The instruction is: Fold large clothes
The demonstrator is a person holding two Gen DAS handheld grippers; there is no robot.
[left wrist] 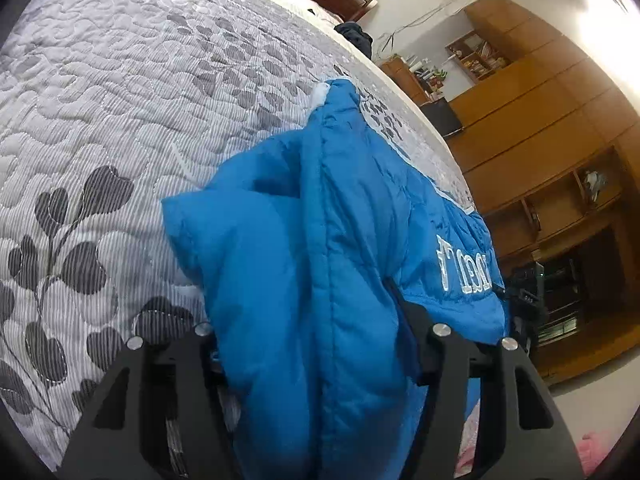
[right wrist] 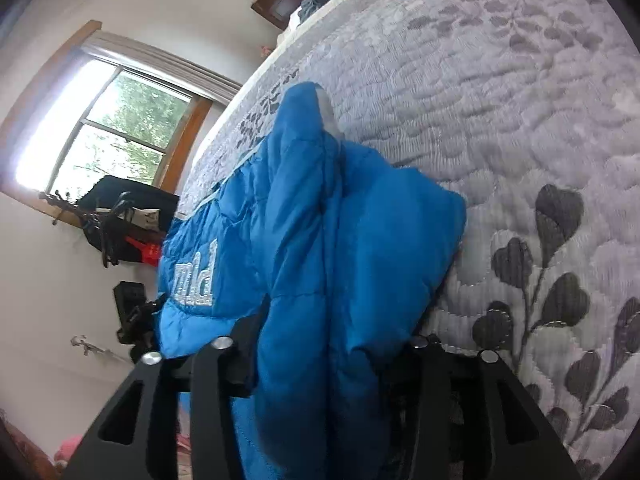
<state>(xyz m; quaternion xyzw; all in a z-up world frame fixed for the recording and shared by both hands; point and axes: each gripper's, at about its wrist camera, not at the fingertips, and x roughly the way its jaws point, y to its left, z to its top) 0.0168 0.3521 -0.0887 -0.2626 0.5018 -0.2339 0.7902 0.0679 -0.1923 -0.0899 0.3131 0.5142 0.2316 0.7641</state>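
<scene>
Bunched blue cloth fills the near view of both cameras: the left gripper (left wrist: 320, 360) and right gripper (right wrist: 324, 364) are each clamped on a thick fold of the jacket (left wrist: 320, 240), which hangs between them over the bed (left wrist: 100, 100) with its far end on the quilt. To fold it well, I would carry both grips level and lay the held edge flat (padding springs back). Far off, dark clothes (left wrist: 354, 36) and wooden cupboards (left wrist: 540, 120) stand clear; nothing blocks the quilt.
</scene>
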